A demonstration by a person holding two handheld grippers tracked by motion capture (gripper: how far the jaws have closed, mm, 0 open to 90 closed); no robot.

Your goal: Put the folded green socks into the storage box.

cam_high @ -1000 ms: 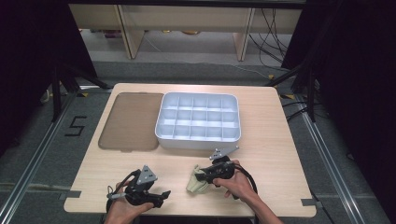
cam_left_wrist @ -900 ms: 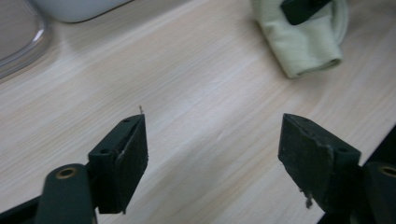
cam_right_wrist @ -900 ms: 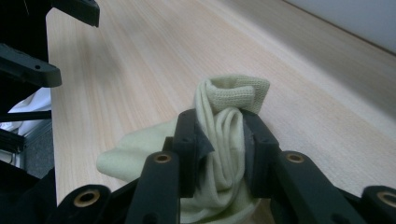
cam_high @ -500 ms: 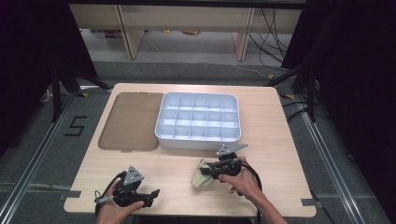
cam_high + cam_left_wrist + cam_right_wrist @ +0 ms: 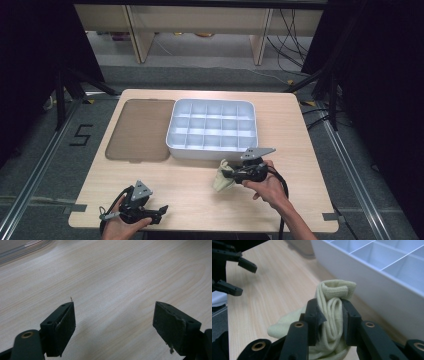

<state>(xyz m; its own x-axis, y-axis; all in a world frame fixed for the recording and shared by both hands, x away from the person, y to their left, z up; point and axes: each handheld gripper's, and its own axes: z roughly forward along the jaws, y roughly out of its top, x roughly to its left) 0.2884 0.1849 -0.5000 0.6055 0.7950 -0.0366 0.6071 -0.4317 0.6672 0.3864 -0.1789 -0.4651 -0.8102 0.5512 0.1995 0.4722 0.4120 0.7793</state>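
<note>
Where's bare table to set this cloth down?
Bare wood lies between the left tool and the cloth held by the right tool, and right of the white divided tray. The brown lid and tray crowd the back.

A divided tray [image 5: 212, 130] is sitting mid-frame on the counter [image 5: 290, 200], a flat lid [image 5: 137, 130] lying beside it at left, a rolled cloth [image 5: 222, 177] lying just below the tray.

the left gripper [image 5: 159, 210] sits low by the near table edge, its jaws spread wide with nothing between them. the right gripper [image 5: 225, 173] points left, jaws clamped on a bunched pale cloth [image 5: 332, 310].
</note>
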